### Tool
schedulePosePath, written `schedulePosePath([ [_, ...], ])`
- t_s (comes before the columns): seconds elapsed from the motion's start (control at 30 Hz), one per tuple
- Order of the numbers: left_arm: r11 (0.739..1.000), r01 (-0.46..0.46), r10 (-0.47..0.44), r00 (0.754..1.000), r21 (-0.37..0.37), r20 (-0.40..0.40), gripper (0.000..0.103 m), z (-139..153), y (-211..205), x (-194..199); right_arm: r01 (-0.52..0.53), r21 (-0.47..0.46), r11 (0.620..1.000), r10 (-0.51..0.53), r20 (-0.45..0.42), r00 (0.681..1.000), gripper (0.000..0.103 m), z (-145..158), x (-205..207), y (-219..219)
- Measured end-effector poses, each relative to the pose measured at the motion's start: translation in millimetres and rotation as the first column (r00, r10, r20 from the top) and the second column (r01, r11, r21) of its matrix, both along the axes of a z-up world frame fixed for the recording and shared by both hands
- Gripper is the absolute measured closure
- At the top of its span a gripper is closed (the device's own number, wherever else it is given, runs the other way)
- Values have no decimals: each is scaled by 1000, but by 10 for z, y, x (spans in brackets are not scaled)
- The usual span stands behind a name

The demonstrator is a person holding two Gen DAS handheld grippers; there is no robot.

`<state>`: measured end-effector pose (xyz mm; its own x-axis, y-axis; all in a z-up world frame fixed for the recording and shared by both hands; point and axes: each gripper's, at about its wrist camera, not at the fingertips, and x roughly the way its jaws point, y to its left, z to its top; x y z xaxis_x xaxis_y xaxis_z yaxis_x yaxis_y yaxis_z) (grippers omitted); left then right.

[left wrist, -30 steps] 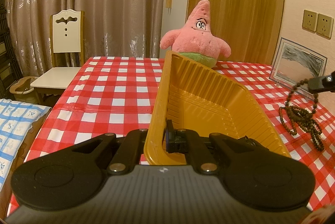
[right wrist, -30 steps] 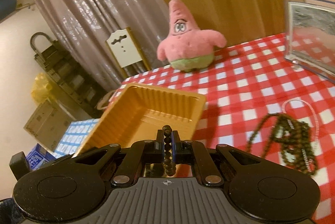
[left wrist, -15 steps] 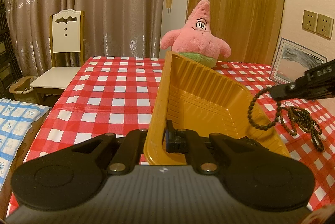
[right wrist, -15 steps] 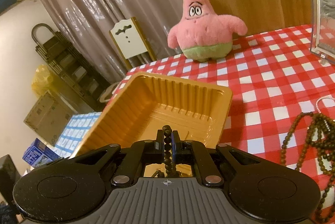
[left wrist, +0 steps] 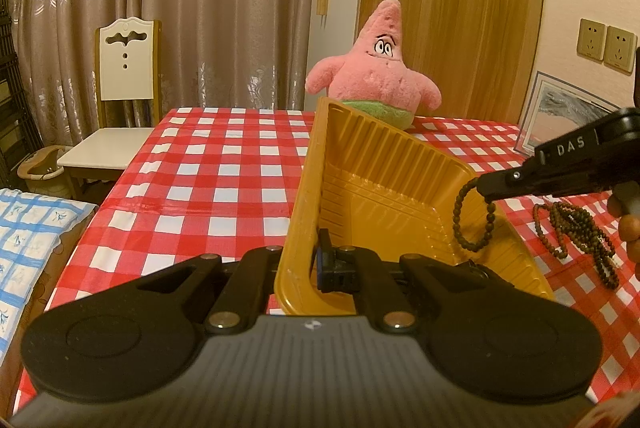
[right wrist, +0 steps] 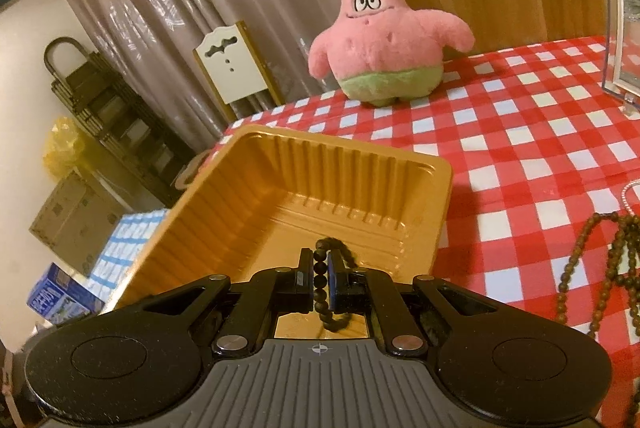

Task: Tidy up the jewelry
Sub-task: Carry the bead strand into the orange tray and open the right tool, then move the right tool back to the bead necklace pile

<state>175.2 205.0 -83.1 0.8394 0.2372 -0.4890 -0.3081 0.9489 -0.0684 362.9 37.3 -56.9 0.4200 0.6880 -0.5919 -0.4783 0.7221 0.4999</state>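
Note:
My left gripper [left wrist: 320,264] is shut on the near rim of a gold plastic tray [left wrist: 384,188] and holds it tilted on the red checked tablecloth. My right gripper [right wrist: 319,286] is shut on a dark bead bracelet [right wrist: 320,280]; in the left wrist view the gripper [left wrist: 486,188] holds the bracelet [left wrist: 472,224] hanging over the tray's right side. The tray [right wrist: 280,196] lies open below and ahead in the right wrist view. A pile of brown bead necklaces [left wrist: 576,228] lies on the cloth right of the tray; it also shows in the right wrist view [right wrist: 592,268].
A pink star plush toy [left wrist: 376,76] stands behind the tray. A framed picture [left wrist: 560,108] leans at the back right. A white chair [left wrist: 120,88] stands left of the table. A pearl strand [right wrist: 630,188] lies at the right edge.
My right gripper has carried the bracelet leftwards from the necklace pile to over the tray. The left gripper and the tray have stayed still.

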Motion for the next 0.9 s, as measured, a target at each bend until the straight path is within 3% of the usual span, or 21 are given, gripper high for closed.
schedulePosePath([
  [0.13, 1000, -1, 1, 1000, 0, 0, 98, 0, -6, 2, -12, -8, 1000, 12, 4, 1000, 89, 34, -15, 44],
  [0.2, 1000, 0, 0, 1000, -1, 1, 98, 0, 1, 0, -14, -2, 1000, 14, 15, 1000, 65, 56, -48, 38],
  [0.27, 1000, -1, 1, 1000, -1, 0, 98, 0, 1, 0, -10, 7, 1000, 10, 26, 1000, 56, 87, -102, 13],
  [0.6, 1000, 0, 0, 1000, -1, 0, 98, 4, 5, -2, 11, -41, 999, -10, 24, 1000, 54, 107, -419, -336],
  [0.9, 1000, -2, 2, 1000, -4, 0, 98, 4, 10, -10, 137, -170, 976, -138, 4, 990, 54, 5, -561, -966],
])
